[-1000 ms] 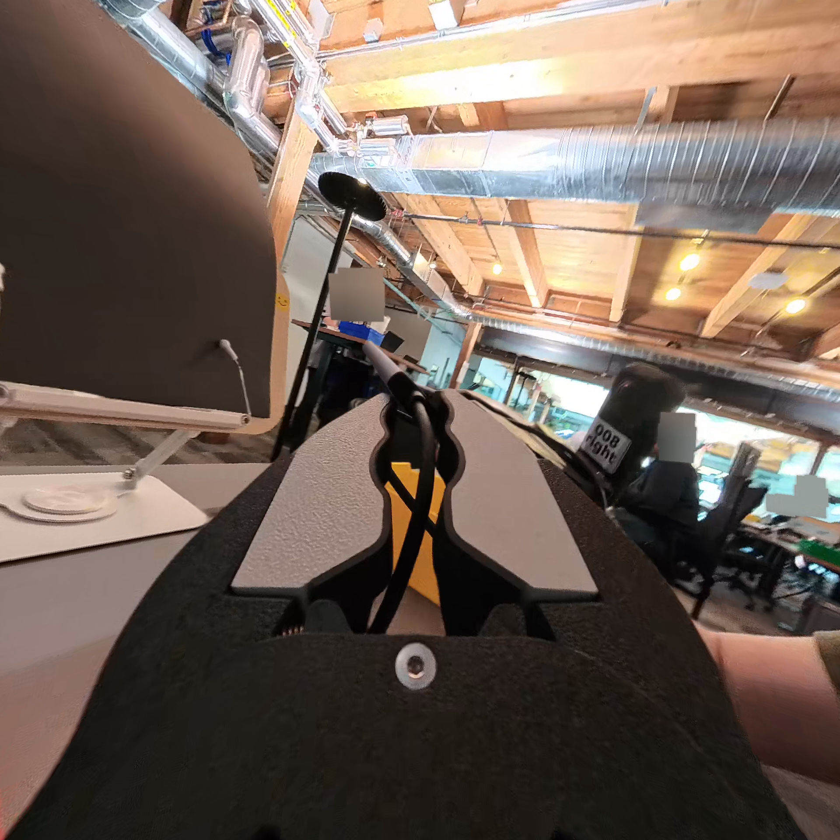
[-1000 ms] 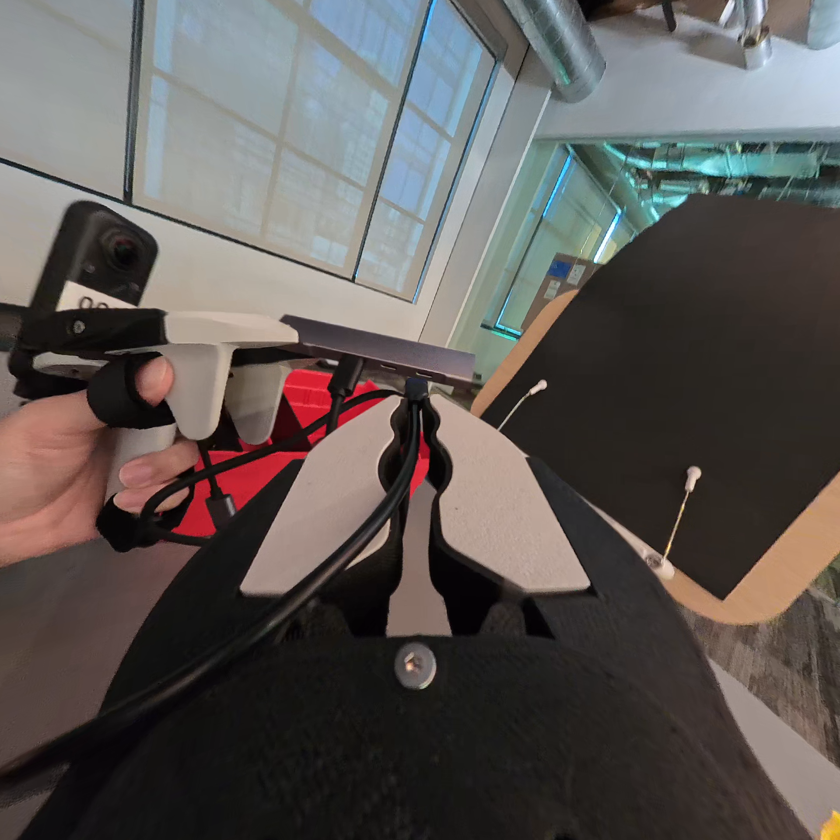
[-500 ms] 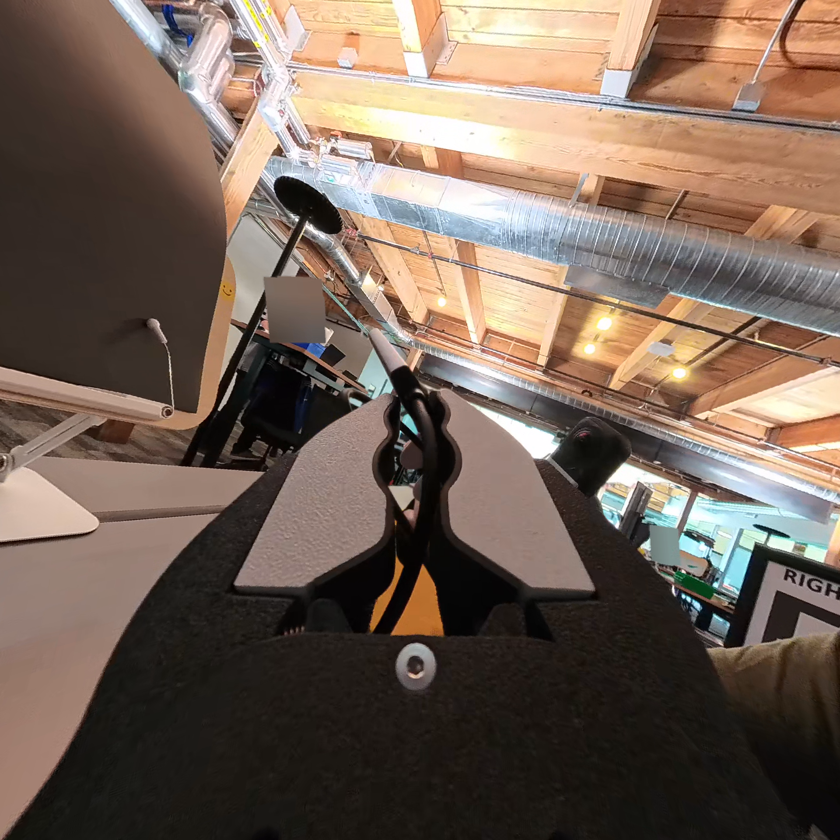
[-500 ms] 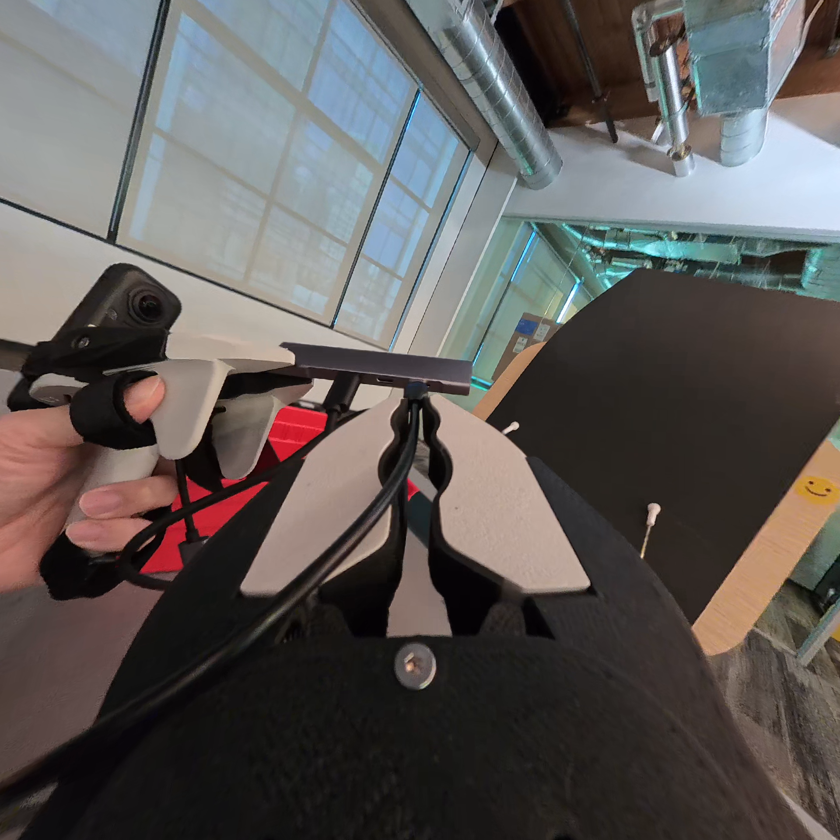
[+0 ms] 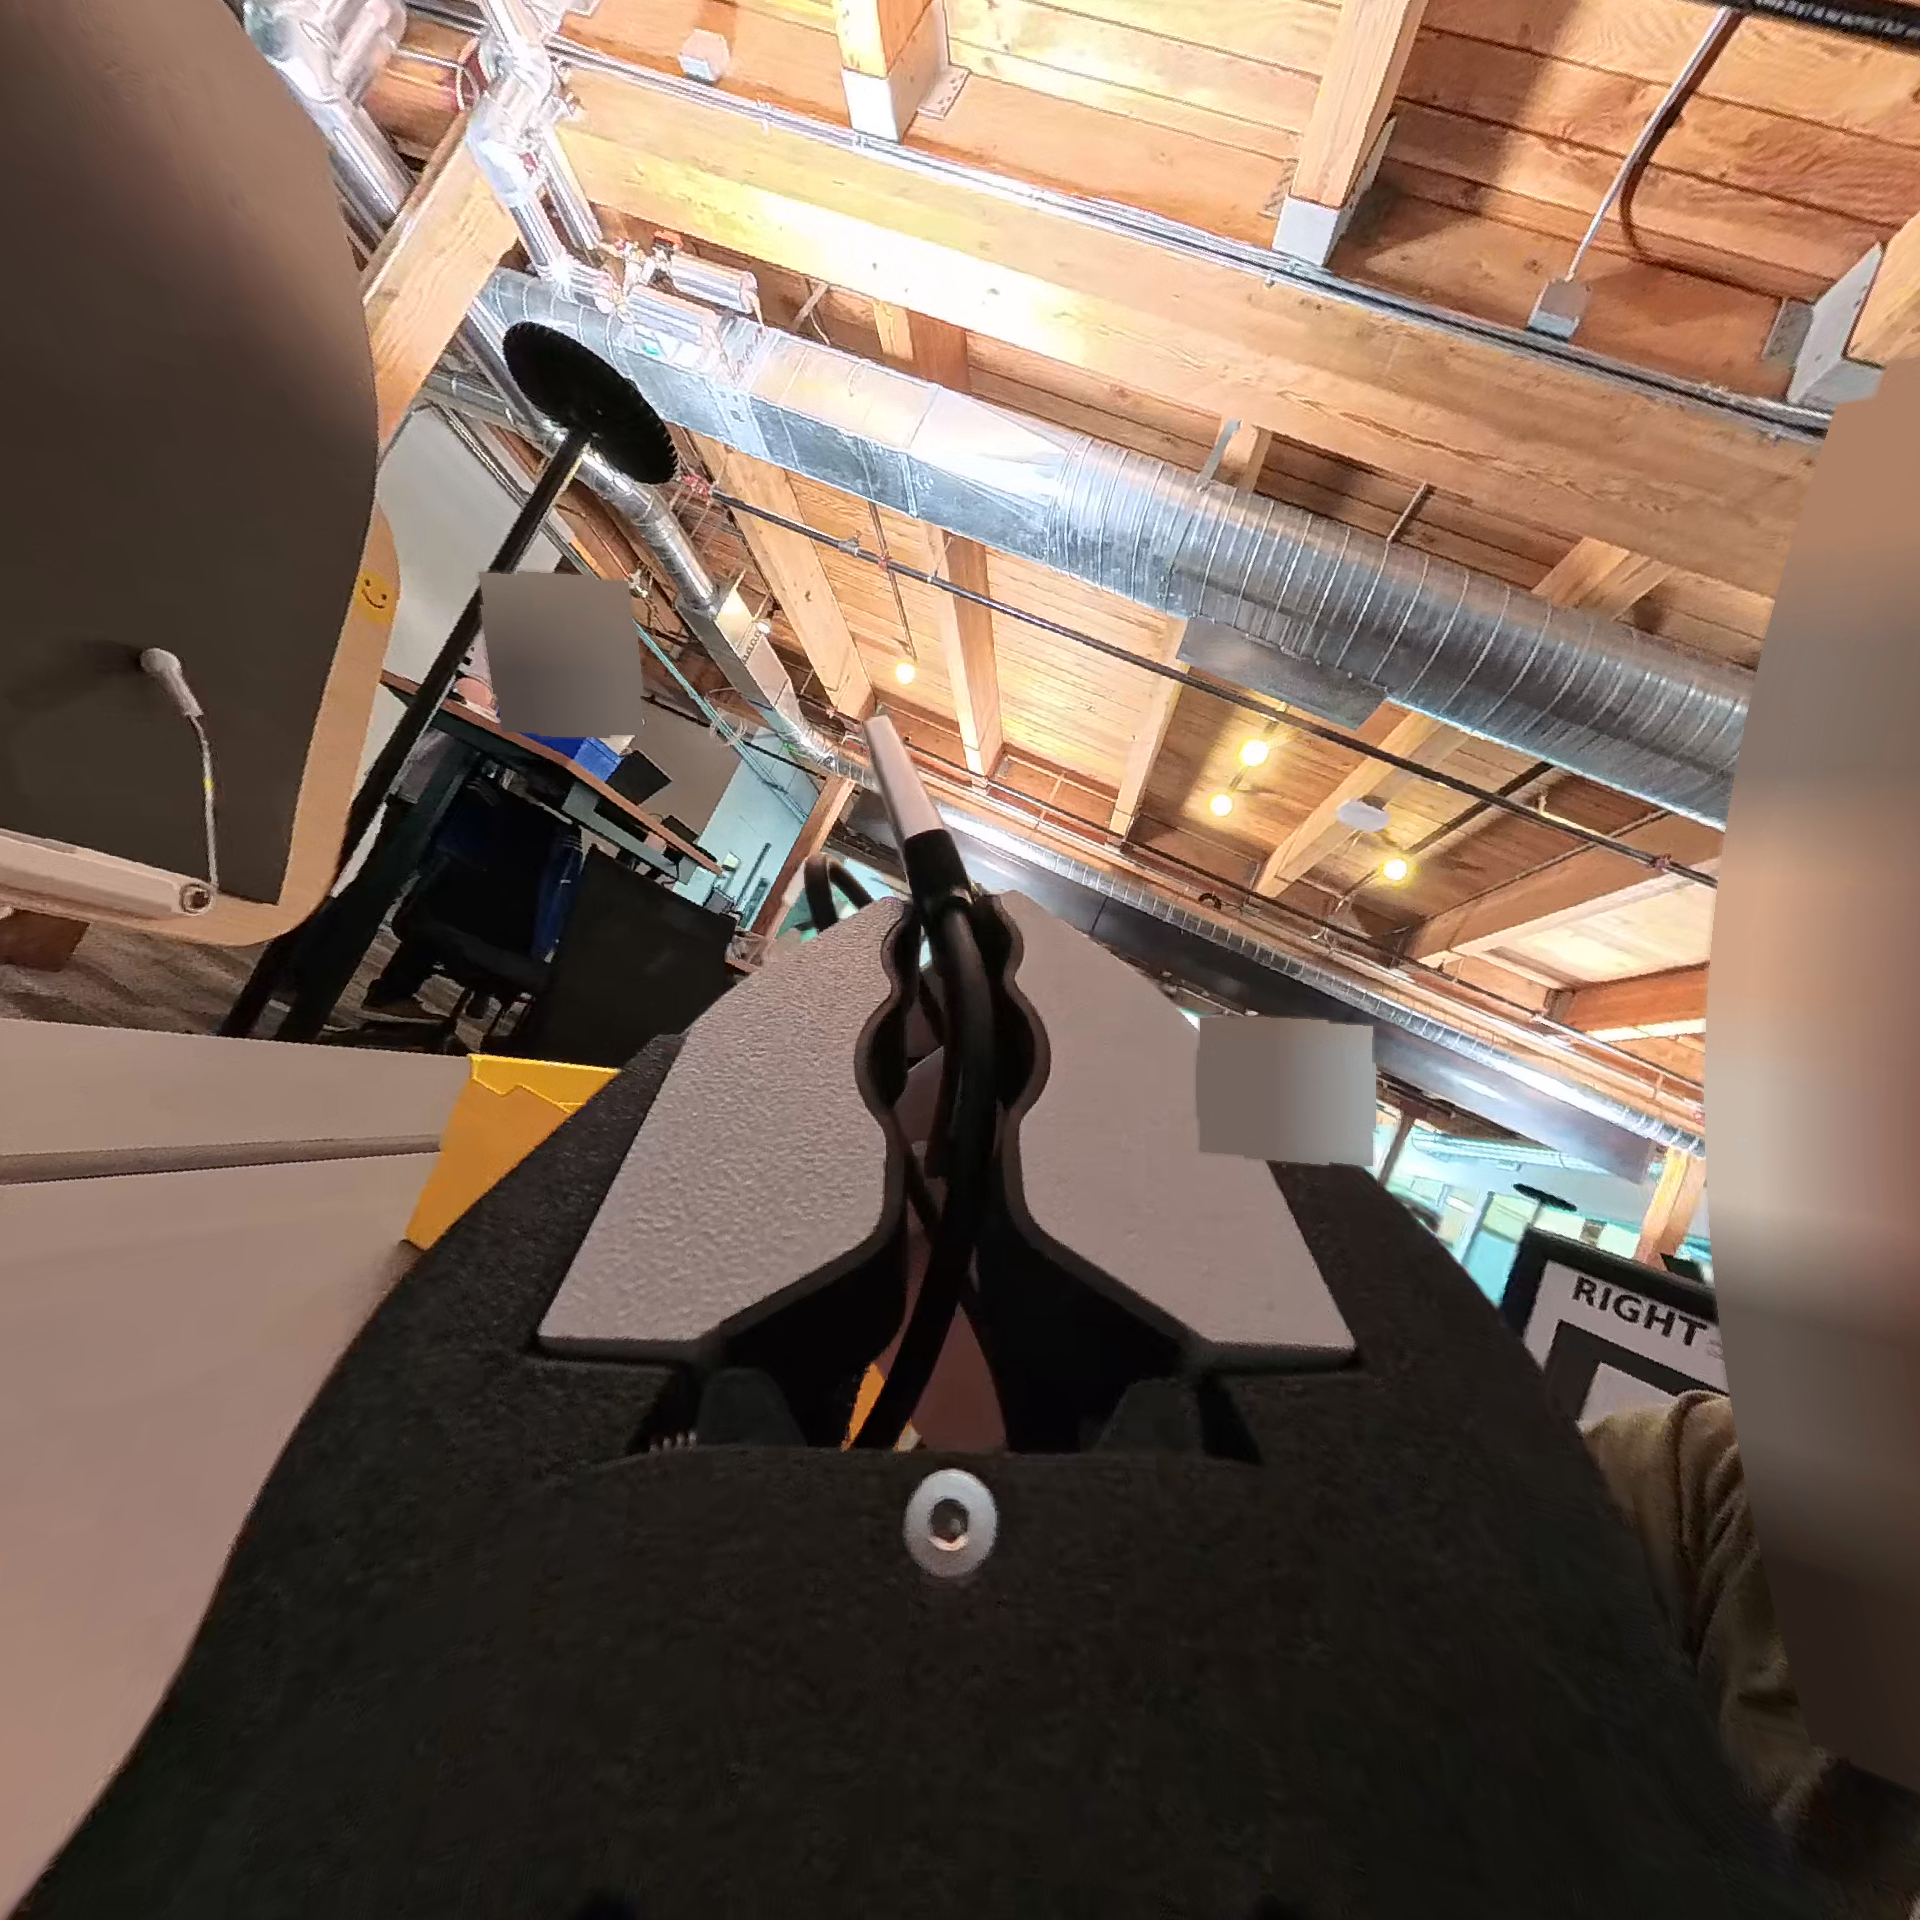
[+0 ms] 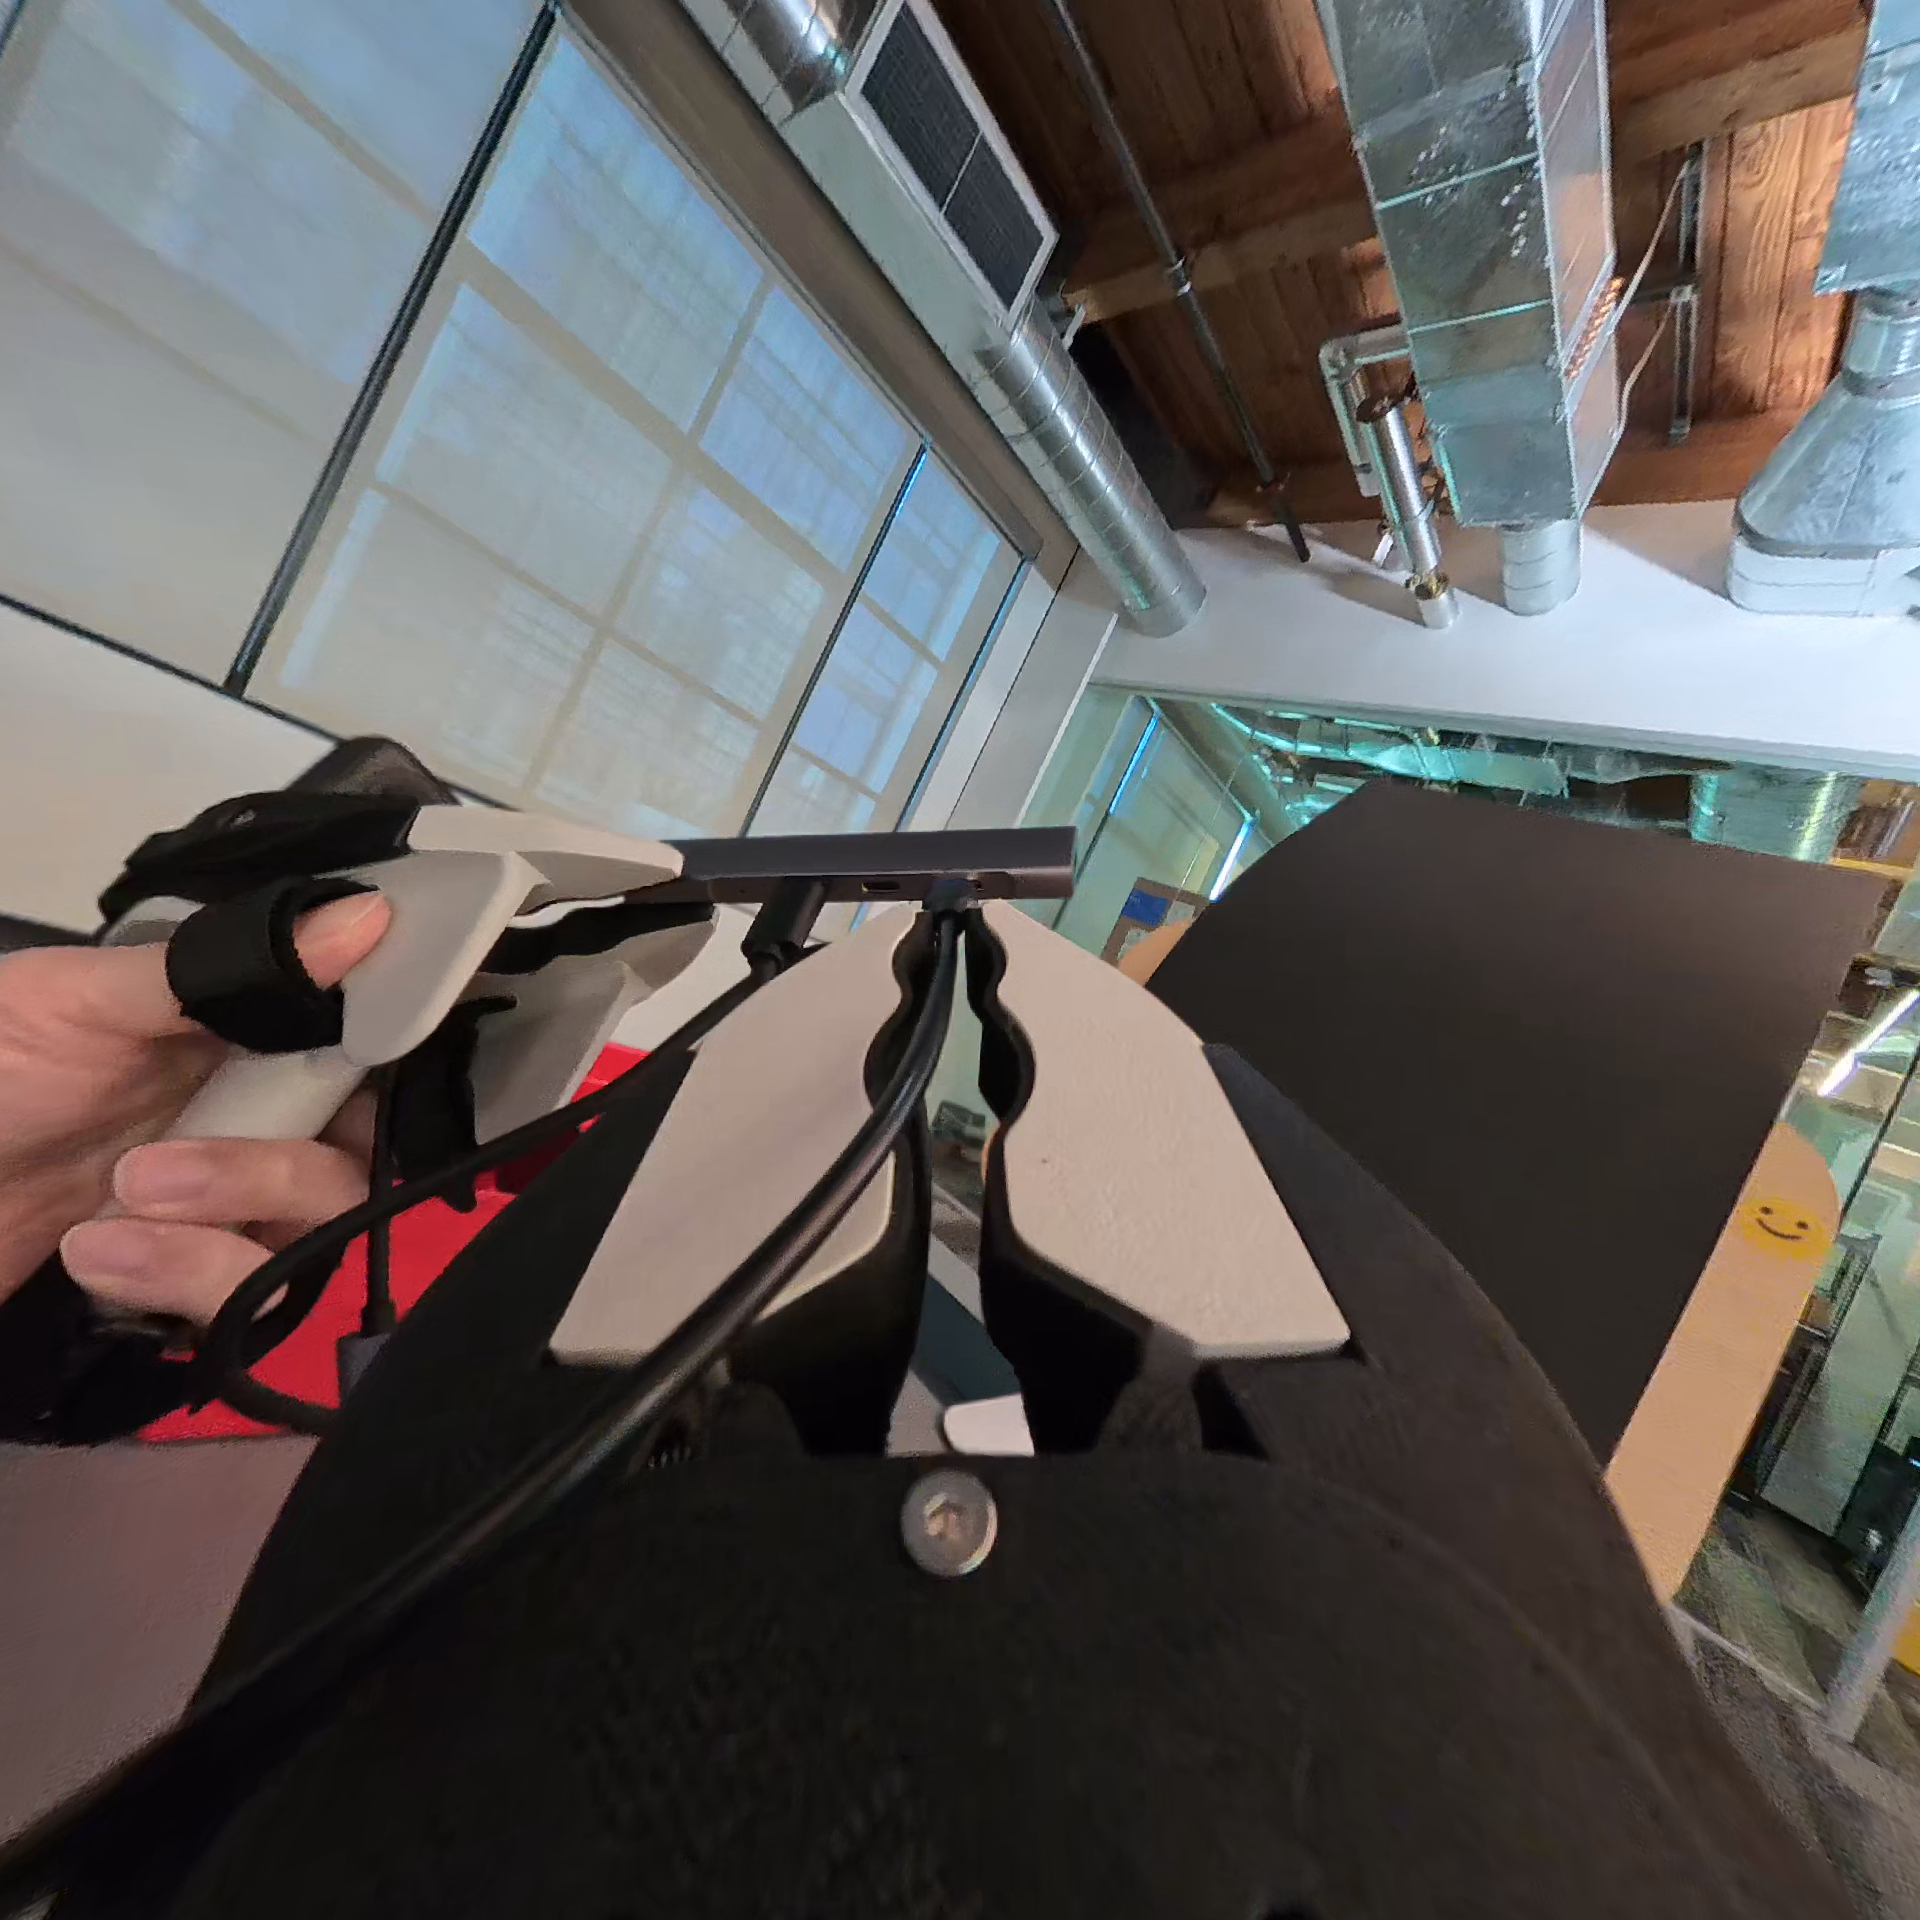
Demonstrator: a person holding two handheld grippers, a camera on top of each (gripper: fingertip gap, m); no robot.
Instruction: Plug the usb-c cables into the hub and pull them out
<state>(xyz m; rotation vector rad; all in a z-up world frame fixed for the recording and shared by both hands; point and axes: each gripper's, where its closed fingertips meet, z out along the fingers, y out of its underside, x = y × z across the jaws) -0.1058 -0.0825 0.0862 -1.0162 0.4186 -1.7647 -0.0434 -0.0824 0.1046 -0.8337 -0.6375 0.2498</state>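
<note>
In the right wrist view, my right gripper (image 6: pixel 945 925) is shut on the plug of a black usb-c cable (image 6: pixel 831 1164). The plug's tip sits at a port on the underside of the slim grey hub (image 6: pixel 894 868). A second black cable (image 6: pixel 784 920) is plugged into the hub further left. My left gripper (image 6: pixel 665 883), held by a hand (image 6: pixel 125 1091), clamps the hub's left end level in the air. In the left wrist view, my left gripper (image 5: pixel 951 914) is shut on the hub (image 5: pixel 896 774), seen end-on past the fingertips, with a black cable (image 5: pixel 961 1091) between the fingers.
A red bin (image 6: pixel 436 1278) lies below the hub on the grey table (image 6: pixel 94 1538). A yellow box (image 5: pixel 499 1132) stands on the table (image 5: pixel 156 1351). A large black panel (image 6: pixel 1507 1091) rises at the right, and also shows in the left wrist view (image 5: pixel 156 416). The grippers' ends are close to 7 cm from one another.
Both grippers have tilted upward together, so more ceiling shows. The hub has levelled out. The right gripper stays shut on the plug at the hub's port.
</note>
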